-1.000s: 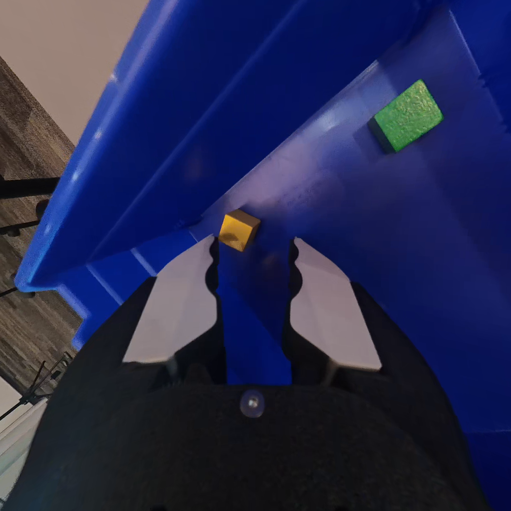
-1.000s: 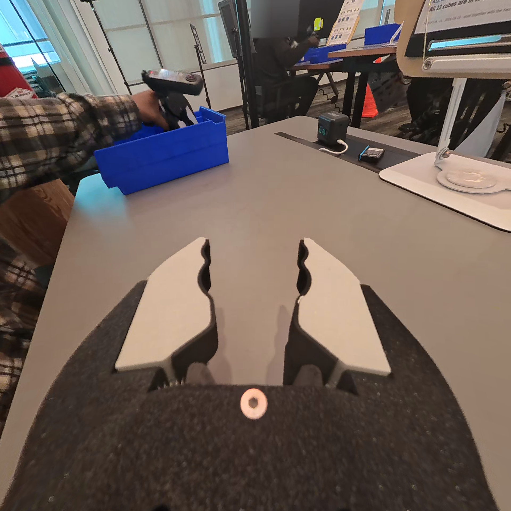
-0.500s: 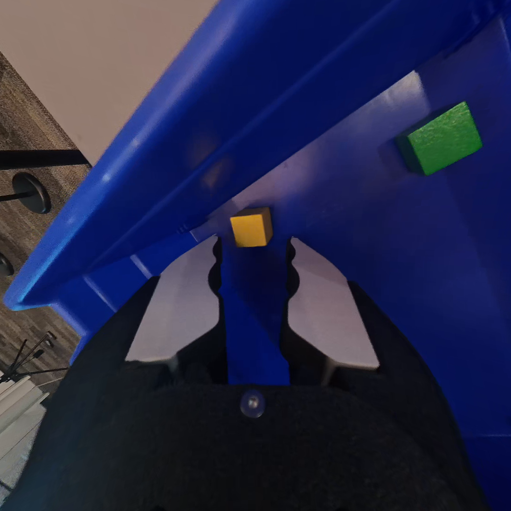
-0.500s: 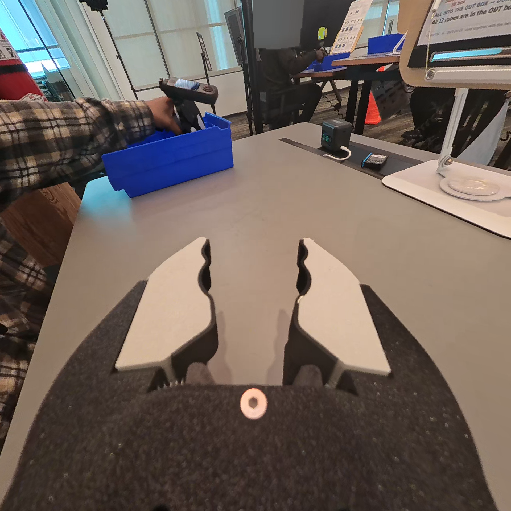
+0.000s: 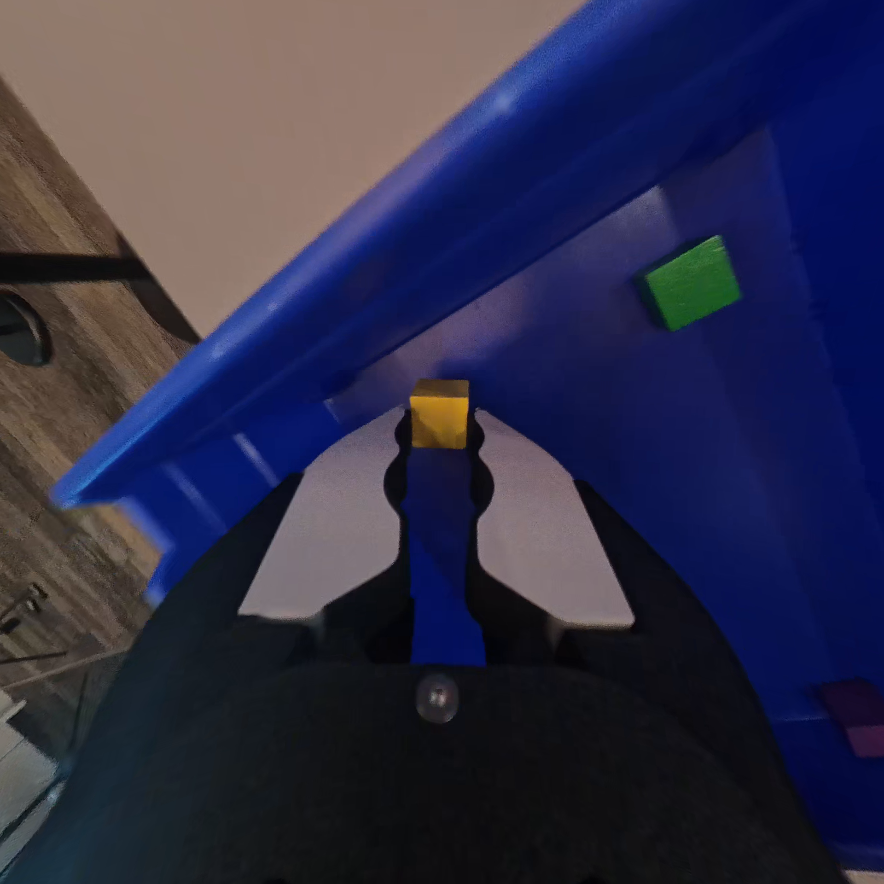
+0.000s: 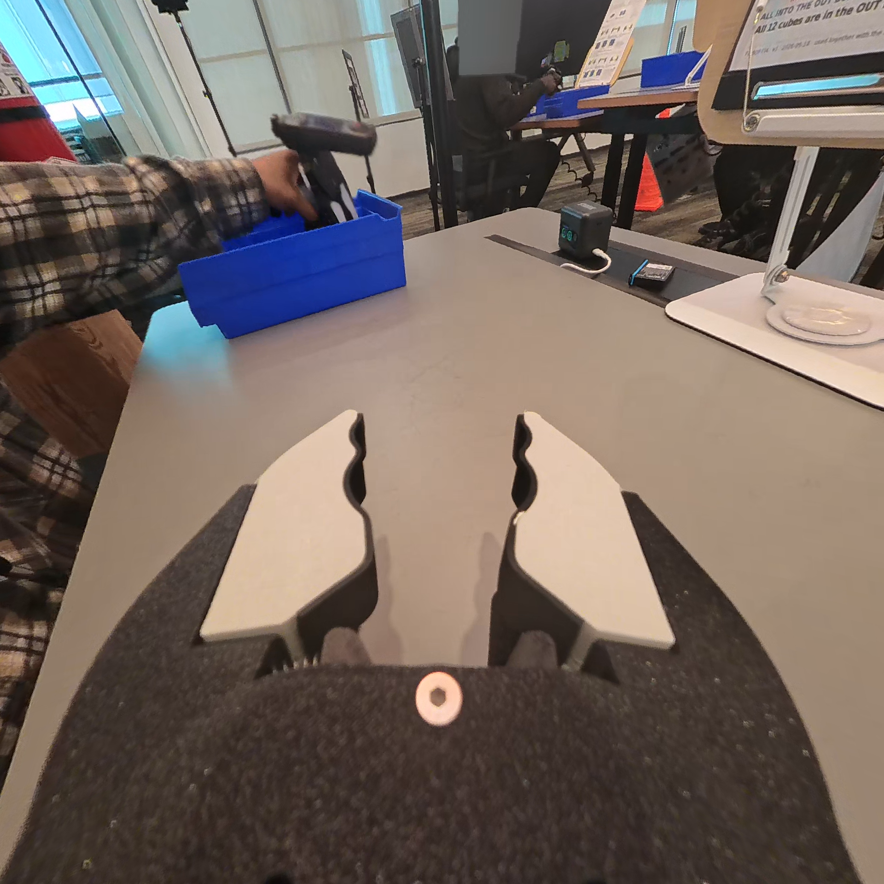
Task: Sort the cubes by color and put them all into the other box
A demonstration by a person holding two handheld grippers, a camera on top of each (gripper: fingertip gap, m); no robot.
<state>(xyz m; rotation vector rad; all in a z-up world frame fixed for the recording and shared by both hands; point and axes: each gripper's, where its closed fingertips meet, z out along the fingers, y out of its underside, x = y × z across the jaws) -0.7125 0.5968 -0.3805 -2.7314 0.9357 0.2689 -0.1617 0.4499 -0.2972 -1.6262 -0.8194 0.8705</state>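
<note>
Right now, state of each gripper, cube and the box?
left gripper: jaws shut on the yellow cube, down inside the bin
yellow cube: pinched at the tips, near the bin's corner
green cube: loose on the bin floor
purple cube: loose at the frame edge
blue bin: upright on the table
right gripper: jaws open, empty

Left tool clamps a cube; right tool spread.

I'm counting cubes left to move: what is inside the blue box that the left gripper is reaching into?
Inside the blue box: a yellow cube between the left gripper fingertips, a green cube and a purple cube at the edge. The gripper body hides the rest.
</note>
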